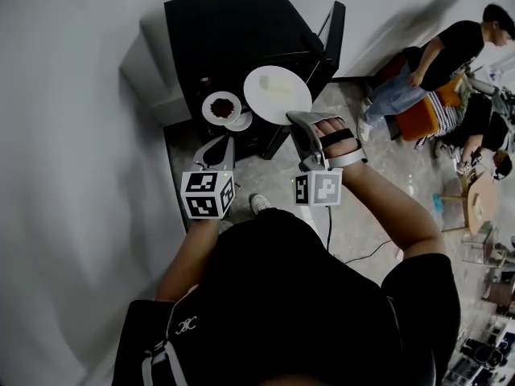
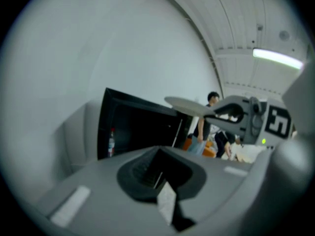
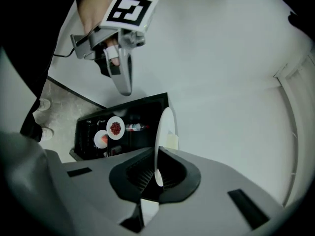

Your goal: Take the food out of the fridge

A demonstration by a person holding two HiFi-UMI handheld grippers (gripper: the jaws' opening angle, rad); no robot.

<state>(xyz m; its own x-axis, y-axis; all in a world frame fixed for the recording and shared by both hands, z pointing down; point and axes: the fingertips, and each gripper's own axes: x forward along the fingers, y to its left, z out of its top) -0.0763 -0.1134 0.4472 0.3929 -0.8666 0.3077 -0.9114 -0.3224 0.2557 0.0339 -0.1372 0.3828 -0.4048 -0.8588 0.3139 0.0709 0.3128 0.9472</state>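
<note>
The small black fridge (image 1: 233, 30) stands open against the wall. My right gripper (image 1: 296, 117) is shut on the rim of a white plate (image 1: 278, 93) that carries a pale slab of food (image 1: 275, 85), held up in front of the fridge. In the right gripper view the plate (image 3: 165, 129) runs edge-on out of the closed jaws. A small plate of red food (image 1: 221, 107) and another small plate (image 1: 240, 121) sit inside the fridge. My left gripper (image 1: 214, 149) hovers just in front of them, shut, nothing between its pads.
The fridge door (image 1: 331, 39) hangs open to the right. A bottle (image 2: 111, 142) stands inside the fridge. Two people (image 1: 438, 59) and an orange seat (image 1: 422, 119) are at the right. A cable (image 1: 366, 254) lies on the floor.
</note>
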